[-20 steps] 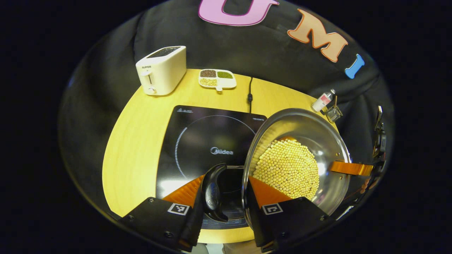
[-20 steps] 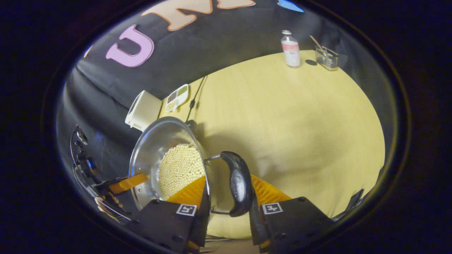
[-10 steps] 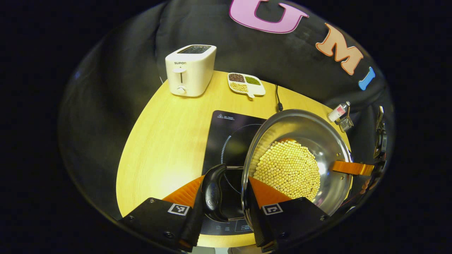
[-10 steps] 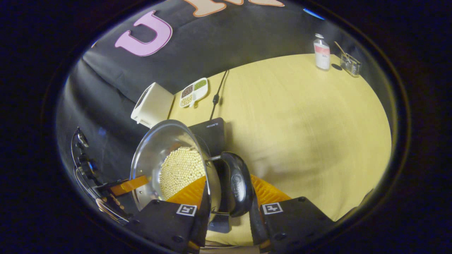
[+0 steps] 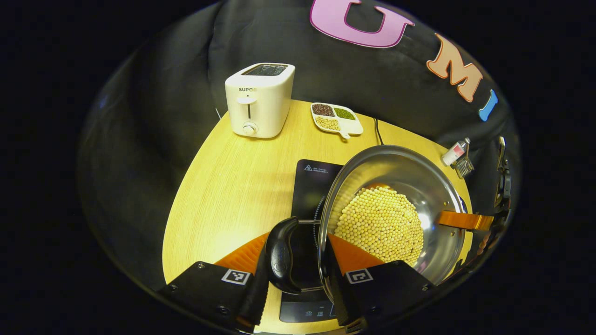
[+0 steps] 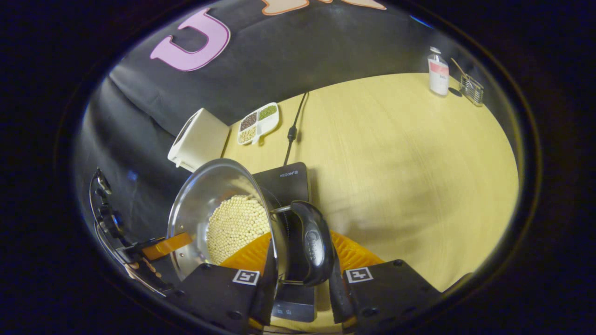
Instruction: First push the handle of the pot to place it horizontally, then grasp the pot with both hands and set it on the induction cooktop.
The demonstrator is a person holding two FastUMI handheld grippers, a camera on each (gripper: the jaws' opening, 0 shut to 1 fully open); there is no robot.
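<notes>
A steel pot (image 5: 396, 160) full of pale yellow beans (image 5: 379, 223) hangs above the black induction cooktop (image 5: 309, 179), covering its right part. My left gripper (image 5: 295, 260) is shut on the pot's black left handle (image 5: 281, 256), one finger outside it and one inside the rim. In the right gripper view the same pot (image 6: 209, 181) sits at the left over the cooktop (image 6: 286, 179). My right gripper (image 6: 300, 260) is shut on the black right handle (image 6: 314, 244). Each view shows the other gripper at the pot's far side.
On the yellow table (image 5: 233, 186) stand a white toaster (image 5: 260, 100) and a divided dish of grains (image 5: 336, 118) at the back. The cooktop's cord (image 6: 293, 123) runs to the wall. A small bottle (image 6: 438, 72) and a wire holder (image 6: 471, 88) stand at the far right.
Both grippers have carried the pot sideways from beside the cooktop to above it. More of the cooktop now lies under the pot in both views.
</notes>
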